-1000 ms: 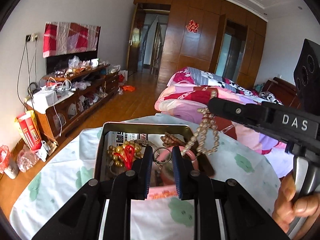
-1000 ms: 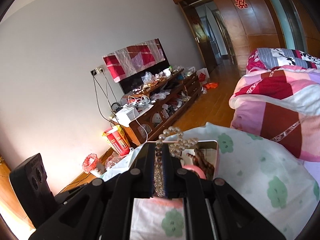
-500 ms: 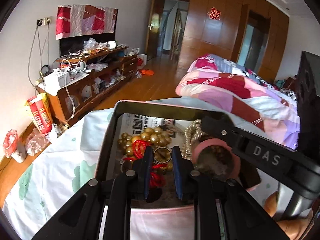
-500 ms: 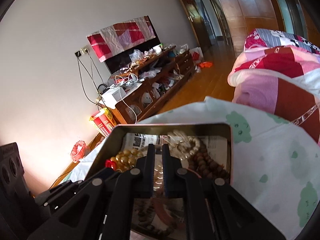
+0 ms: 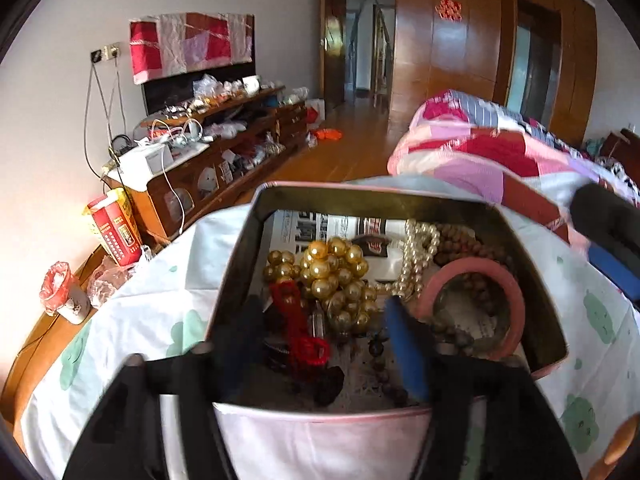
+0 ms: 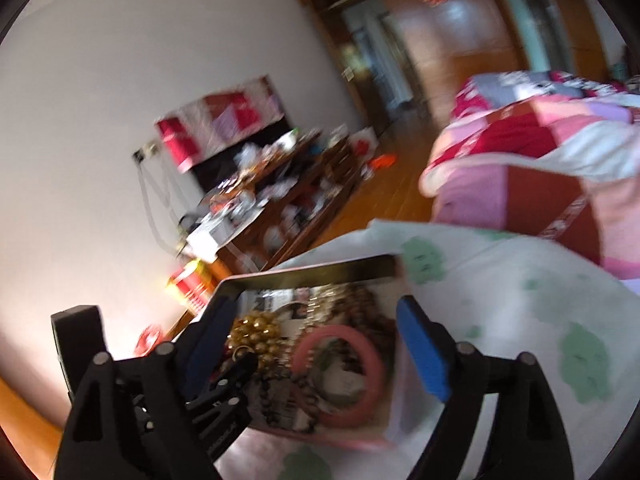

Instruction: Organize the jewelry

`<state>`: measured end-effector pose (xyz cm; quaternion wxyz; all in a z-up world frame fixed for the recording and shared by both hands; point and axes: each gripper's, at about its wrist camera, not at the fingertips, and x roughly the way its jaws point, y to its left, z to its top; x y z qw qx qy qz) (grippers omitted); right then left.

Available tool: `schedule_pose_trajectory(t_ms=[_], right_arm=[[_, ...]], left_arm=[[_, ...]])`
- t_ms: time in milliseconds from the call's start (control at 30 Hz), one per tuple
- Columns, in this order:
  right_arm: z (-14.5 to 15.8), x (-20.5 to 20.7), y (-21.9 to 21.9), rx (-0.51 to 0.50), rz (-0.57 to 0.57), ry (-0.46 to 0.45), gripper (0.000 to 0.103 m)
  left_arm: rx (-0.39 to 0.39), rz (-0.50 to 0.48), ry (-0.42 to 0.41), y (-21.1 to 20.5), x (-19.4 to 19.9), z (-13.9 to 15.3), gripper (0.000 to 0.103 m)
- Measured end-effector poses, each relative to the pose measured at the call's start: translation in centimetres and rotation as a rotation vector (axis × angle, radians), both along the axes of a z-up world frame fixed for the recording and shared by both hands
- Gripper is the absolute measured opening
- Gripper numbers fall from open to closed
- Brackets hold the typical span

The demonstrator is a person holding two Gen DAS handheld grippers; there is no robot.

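A metal tin box (image 5: 552, 320) stands on a white cloth with green clouds. In it lie gold beads (image 5: 332, 272), a pearl bead string (image 5: 416, 256), a pink bangle (image 5: 516, 304), a red bead string (image 5: 296, 328) and brown beads (image 5: 460, 240). My left gripper (image 5: 328, 344) is open over the box's near part, empty. My right gripper (image 6: 312, 344) is open above the box (image 6: 312, 276), empty; the pink bangle (image 6: 372, 364) shows between its fingers. The right gripper's finger (image 5: 608, 232) shows at the right edge of the left wrist view.
A cluttered wooden TV cabinet (image 5: 224, 152) runs along the left wall. A bed with a pink and red quilt (image 5: 480, 148) lies beyond the table. A red carton (image 5: 114, 228) and a cup with a red bag (image 5: 64, 296) stand on the floor at left.
Both grippers opened. The right one let the pearl string go into the box and pulled back to the right; the left one released the ring it held. The right view is blurred by motion.
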<state>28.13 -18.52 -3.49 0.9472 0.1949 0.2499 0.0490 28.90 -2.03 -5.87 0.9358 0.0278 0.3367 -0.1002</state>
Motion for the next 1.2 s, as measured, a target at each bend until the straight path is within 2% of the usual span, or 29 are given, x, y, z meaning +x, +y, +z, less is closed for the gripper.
schedule_pose_trajectory(t_ms=[133,200,400,533,800,1000,1200], right_arm=[[0.7,-2.4,-0.5,-0.053,-0.097,-0.033,0.093],[0.9,-3.6,-0.5,-0.100,-0.140,-0.047,0.098],[0.7,-5.9,0.3,-0.196,-0.195,-0.050,0.102],[0.5,-7.4,0.2,-0.208,-0.205,-0.055,0.102],[0.7,-10.2,0.4,-0.155,-0.213,-0.097,0.103],[1.1,-12.4,1.5,-0.208,-0.213,-0.183,0.103],[1.0,-13.5,2.3,-0.239,-0.201,-0.228,0.103]], left_arm=[[-0.054,-0.005,-0.024,0.4,-1.2,0.7,0.070],[-0.061,0.018,-0.043,0.7,-2.1,1.0,0.070],[0.016,0.090,-0.148,1.2,-5.7,1.9,0.071],[0.022,0.122,-0.184,1.7,-7.7,2.2,0.072],[0.003,0.166,-0.208,2.3,-10.8,2.1,0.072],[0.019,0.181,-0.218,2.1,-12.1,2.1,0.072],[0.013,0.194,-0.258,2.4,-13.7,2.5,0.072]])
